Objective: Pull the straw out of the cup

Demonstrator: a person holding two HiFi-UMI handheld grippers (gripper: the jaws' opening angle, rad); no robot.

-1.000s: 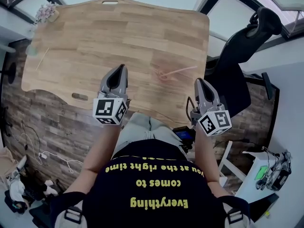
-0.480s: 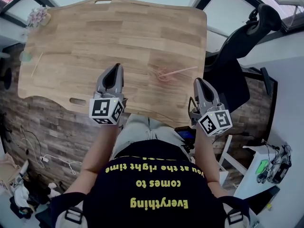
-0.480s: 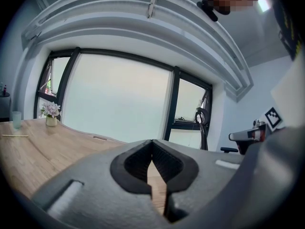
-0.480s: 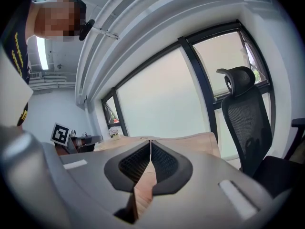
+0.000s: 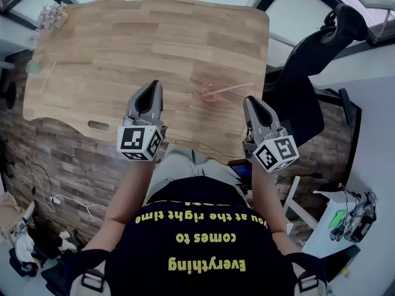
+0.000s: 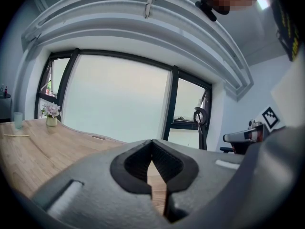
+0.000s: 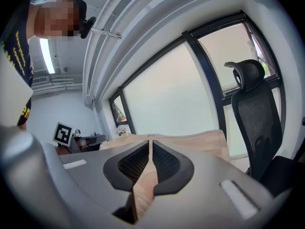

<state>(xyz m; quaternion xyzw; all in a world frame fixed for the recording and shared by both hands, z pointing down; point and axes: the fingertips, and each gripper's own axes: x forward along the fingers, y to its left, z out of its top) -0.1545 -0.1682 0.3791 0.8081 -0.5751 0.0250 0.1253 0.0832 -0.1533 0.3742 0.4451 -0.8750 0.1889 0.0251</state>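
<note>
Both hold nothing (ribbed black pads (image 6: pixel 136 163)): left hand-held gripper (image 5: pixel 154 85) closed, right hand-held gripper (image 5: pixel 250 100) opening.

Office: wooden desk (image 5: pixel 154 36), black mesh chair (image 7: pixel 252 109) (headrest and all), wide windows (image 6: pixel 119 94).

Pink straw (image 5: pixel 234 90) aslant in clear cup (image 5: pixel 208 95)

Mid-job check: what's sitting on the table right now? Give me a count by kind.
Straws: 1, the pink straw
Cups: 2, the clear cup that holds it and the pale green cup at the far left
Vases: 1, the vase of flowers
Sticks: 1, the thin stick lying near the green cup
Total: 5
</note>
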